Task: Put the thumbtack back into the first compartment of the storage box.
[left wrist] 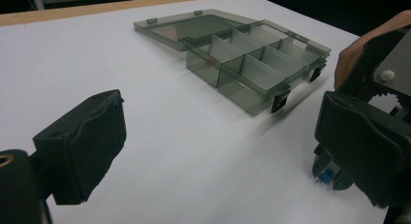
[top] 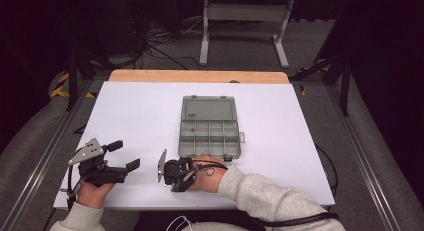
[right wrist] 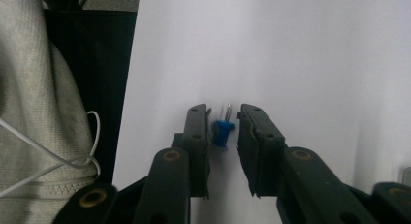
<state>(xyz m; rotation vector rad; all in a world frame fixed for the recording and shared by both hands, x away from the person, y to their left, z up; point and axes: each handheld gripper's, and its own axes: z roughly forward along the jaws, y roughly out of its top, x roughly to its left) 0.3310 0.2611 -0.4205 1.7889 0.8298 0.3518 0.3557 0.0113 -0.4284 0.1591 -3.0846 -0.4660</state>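
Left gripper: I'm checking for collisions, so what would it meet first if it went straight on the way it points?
Probably the organizer box, at its near corner; bare white table lies between, though depth is unclear.

High view looks down over the white table (top: pixel 140 111); both gripper views skim it closely, sharing that surface.

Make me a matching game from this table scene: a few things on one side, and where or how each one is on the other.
Things:
1. blue pushpin
2. grey organizer box
3. left claw
4. small red item

States:
A. lid swung open, flat on the table
B. jaws wide apart, nothing between them
C. inside a compartment of the box
D. between the jaws of the right claw

Pairs: 1-D, 2-A, 3-B, 4-C
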